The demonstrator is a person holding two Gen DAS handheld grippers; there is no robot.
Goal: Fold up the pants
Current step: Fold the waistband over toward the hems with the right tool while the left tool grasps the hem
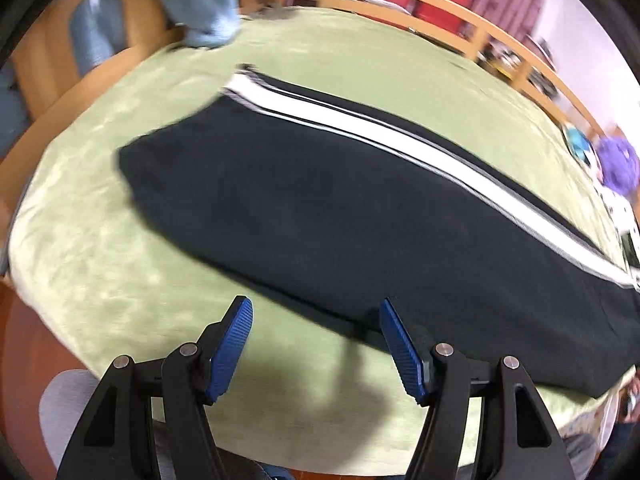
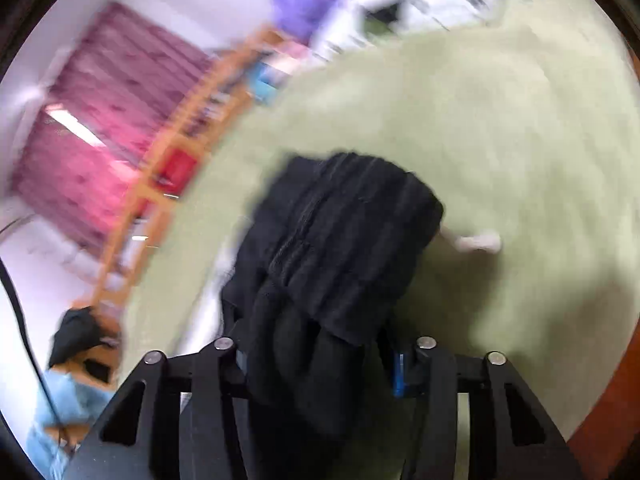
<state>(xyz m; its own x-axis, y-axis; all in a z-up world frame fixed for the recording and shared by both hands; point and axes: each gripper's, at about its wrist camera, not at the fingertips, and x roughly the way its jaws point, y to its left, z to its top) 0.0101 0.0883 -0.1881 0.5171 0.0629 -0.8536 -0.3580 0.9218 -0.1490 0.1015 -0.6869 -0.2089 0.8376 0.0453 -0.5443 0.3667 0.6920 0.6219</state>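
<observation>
My left gripper (image 1: 316, 312) hangs open with nothing between its blue pads (image 1: 400, 354), just over the near edge of the black pants (image 1: 340, 208) lying flat on the green blanket (image 1: 100, 248), while my right gripper (image 2: 320, 364) is clamped on their bunched black waistband end.

The right wrist view is smeared by motion blur. There the bunched pants (image 2: 336, 264) cover the right gripper (image 2: 320, 364), hiding its pads almost entirely. In the left wrist view the pants run off the right edge, and far clutter is too blurred to identify.
</observation>
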